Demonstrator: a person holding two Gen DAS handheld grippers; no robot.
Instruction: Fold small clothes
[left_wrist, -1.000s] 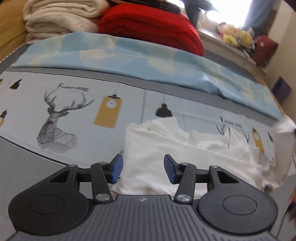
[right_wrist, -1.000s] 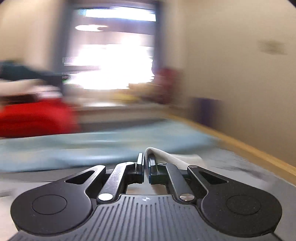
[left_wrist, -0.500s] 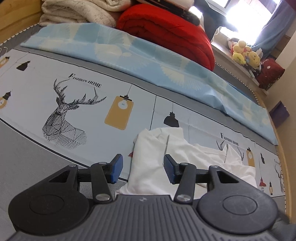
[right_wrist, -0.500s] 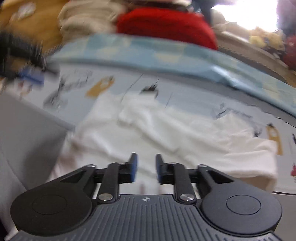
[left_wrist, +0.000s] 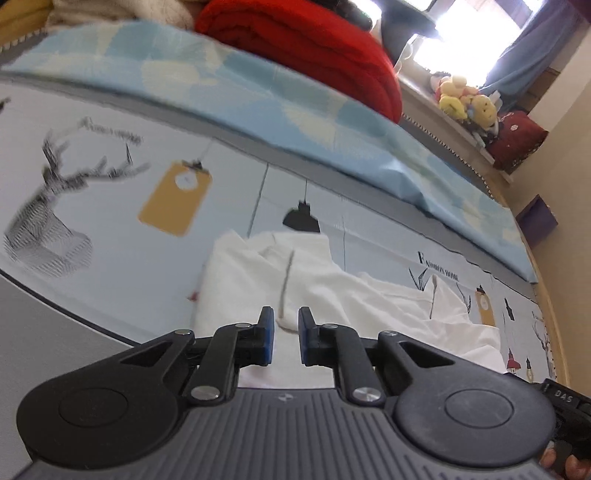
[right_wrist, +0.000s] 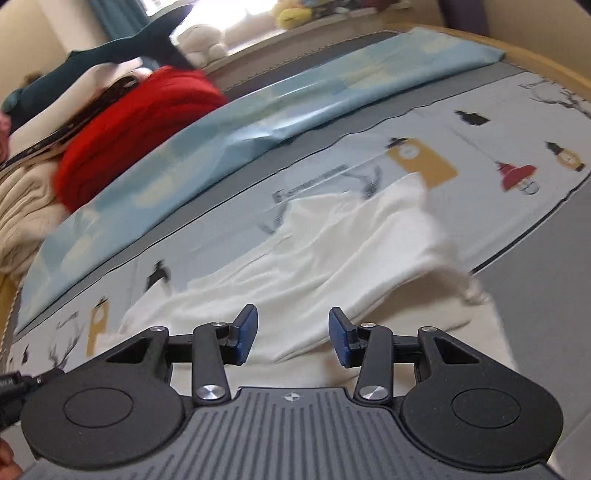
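A crumpled white garment (left_wrist: 351, 299) lies on the printed bed sheet (left_wrist: 110, 229). My left gripper (left_wrist: 284, 334) is low over the garment's near left part. Its jaws are closing to a narrow gap, with a raised fold of the white cloth between the blue pads (left_wrist: 267, 332), which do not visibly press on it. In the right wrist view the same garment (right_wrist: 332, 258) spreads out ahead. My right gripper (right_wrist: 291, 334) hovers over its near edge with jaws opening wide, and nothing is gripped between them.
A light blue cover (left_wrist: 258, 96) runs along the far side of the sheet, with a folded red blanket (left_wrist: 314, 48) and cream blankets (right_wrist: 22, 221) behind it. Plush toys (left_wrist: 465, 101) sit on the window ledge. A wooden bed rail (right_wrist: 554, 70) borders the far right.
The left gripper dropped toward the garment and its jaws narrowed around a fold. The right gripper let go of the white cloth, swung down over the garment and opened its jaws.
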